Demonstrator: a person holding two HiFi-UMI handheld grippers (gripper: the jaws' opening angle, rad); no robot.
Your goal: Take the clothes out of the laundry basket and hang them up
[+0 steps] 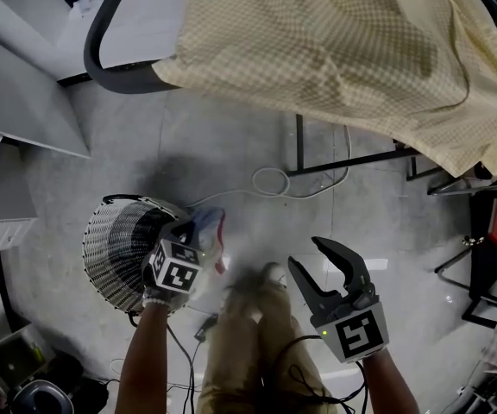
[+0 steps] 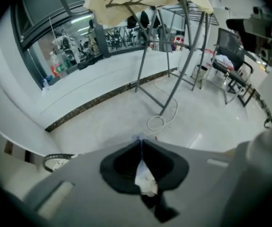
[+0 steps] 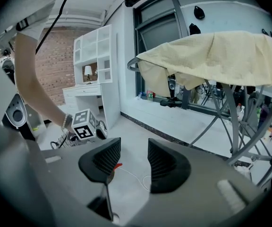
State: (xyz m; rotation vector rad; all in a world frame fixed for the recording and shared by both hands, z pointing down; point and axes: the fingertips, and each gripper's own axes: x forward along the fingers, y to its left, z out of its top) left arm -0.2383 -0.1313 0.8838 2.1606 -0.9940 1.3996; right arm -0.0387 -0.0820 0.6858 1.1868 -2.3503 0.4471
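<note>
My left gripper (image 1: 197, 238) hangs over the right rim of the round wire laundry basket (image 1: 115, 248), shut on a pale garment with a red edge (image 1: 215, 229). In the left gripper view the jaws meet with white fabric (image 2: 145, 179) pinched between them. My right gripper (image 1: 319, 264) is open and holds nothing, low at the right of the head view, beside the person's legs. In the right gripper view its jaws (image 3: 133, 150) stand apart over bare floor, and the left gripper's marker cube (image 3: 84, 125) shows by the basket (image 3: 60, 140). A yellow checked cloth (image 1: 335, 50) lies draped over the drying rack.
The rack's metal legs (image 1: 343, 158) and a coiled white cable (image 1: 270, 181) are on the floor ahead. A folding chair (image 1: 490, 257) stands at the right. White shelving (image 3: 96, 51) is at the far left, and windows (image 2: 79, 37) run behind a low ledge.
</note>
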